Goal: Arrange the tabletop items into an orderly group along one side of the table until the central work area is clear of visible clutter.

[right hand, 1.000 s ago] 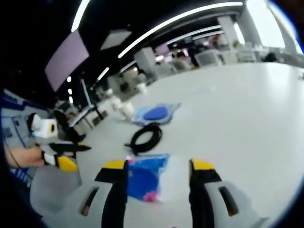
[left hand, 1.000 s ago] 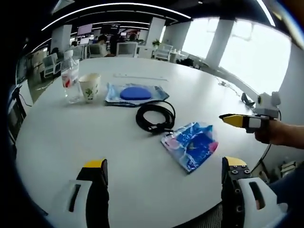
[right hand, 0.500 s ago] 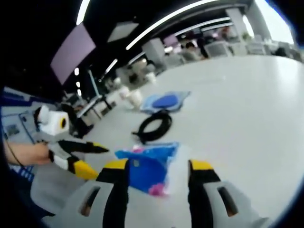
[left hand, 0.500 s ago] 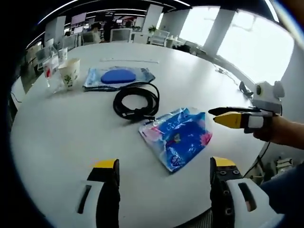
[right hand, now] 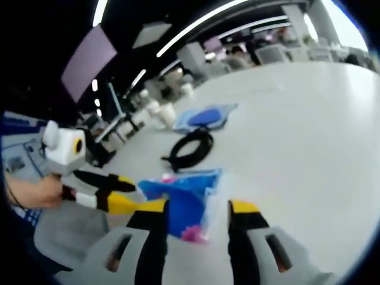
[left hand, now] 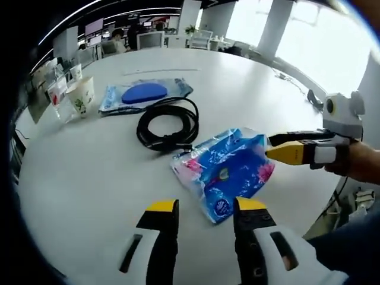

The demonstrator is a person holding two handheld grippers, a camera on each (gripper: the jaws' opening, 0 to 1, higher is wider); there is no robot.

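Blue packet [left hand: 224, 172] lies just ahead of both tongs, left [left hand: 205, 206] and right [right hand: 198, 206], each part-spread, pinching nothing.

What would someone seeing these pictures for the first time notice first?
The bright blue patterned packet lies near the table's edge, with both grippers closing in: the left gripper just short of it, the right gripper at its far corner. Behind it sits a coiled black cable, then a clear bag with a blue pad.

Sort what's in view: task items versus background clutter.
Task items: tissue pack, cable, blue pouch, paper cup, bottle, left gripper, right gripper.
Just lying about: office chairs, monitor.
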